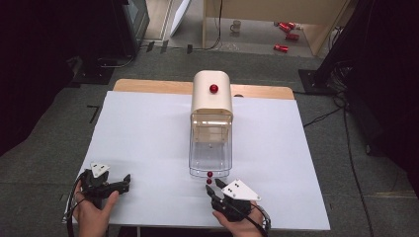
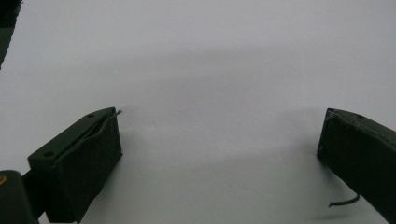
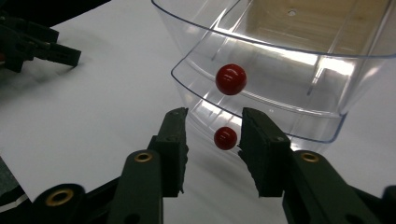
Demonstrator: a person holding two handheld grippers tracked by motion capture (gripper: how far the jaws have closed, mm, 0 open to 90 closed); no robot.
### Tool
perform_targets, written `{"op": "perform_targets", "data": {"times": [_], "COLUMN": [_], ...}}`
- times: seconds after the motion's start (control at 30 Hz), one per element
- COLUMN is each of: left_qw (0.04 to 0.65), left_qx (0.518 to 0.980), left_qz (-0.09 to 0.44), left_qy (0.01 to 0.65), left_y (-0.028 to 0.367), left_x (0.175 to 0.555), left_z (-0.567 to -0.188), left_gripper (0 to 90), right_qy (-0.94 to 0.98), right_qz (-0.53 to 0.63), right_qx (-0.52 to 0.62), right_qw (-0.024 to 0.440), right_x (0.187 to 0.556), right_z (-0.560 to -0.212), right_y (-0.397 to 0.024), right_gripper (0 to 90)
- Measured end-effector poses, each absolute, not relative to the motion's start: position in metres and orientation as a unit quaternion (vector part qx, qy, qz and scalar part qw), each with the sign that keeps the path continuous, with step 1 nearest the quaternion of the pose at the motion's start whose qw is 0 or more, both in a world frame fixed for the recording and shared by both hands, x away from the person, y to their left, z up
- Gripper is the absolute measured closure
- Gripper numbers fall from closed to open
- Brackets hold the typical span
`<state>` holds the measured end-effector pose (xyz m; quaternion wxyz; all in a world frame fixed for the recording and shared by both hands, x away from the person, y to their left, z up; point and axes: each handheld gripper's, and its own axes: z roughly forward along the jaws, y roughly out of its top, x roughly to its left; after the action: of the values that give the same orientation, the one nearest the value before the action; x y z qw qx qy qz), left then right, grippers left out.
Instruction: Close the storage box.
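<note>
We hold our right gripper [image 3: 212, 135] narrowed just before the clear drawer [image 3: 261, 93], its red knob [image 3: 225, 138] between the jaws but not pinched. Our left gripper [image 2: 219, 154] rests wide on the white table [image 1: 148, 138] — well apart.

a clear plastic drawer [image 1: 210, 155] is pulled out toward the near edge from a cream cabinet [image 1: 212, 96] with a red ball knob. its own red knob [image 3: 230, 79] sits on the drawer's rounded front, and a reflection of it shows just below.
</note>
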<state>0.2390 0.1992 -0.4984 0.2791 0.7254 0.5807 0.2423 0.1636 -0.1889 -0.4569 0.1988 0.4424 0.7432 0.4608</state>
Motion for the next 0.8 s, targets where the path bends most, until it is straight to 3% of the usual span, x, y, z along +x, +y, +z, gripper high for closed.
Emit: {"op": "perform_targets", "data": {"times": [0.37, 0.8], "left_qw": [0.279, 0.279], "left_qx": [0.725, 0.726], "left_qz": [0.242, 0.242], "left_qy": [0.581, 0.581], "left_y": [0.199, 0.199], "left_x": [0.239, 0.239], "left_z": [-0.498, -0.498], "left_gripper": [0.0, 0.0], "right_qy": [0.707, 0.706], "right_qz": [0.475, 0.478], "right_qx": [0.489, 0.489], "right_qw": [0.188, 0.185], "right_x": [0.180, 0.182], "right_z": [-0.457, -0.450], "right_y": [-0.184, -0.182], "right_gripper": [74.5, 75.2]}}
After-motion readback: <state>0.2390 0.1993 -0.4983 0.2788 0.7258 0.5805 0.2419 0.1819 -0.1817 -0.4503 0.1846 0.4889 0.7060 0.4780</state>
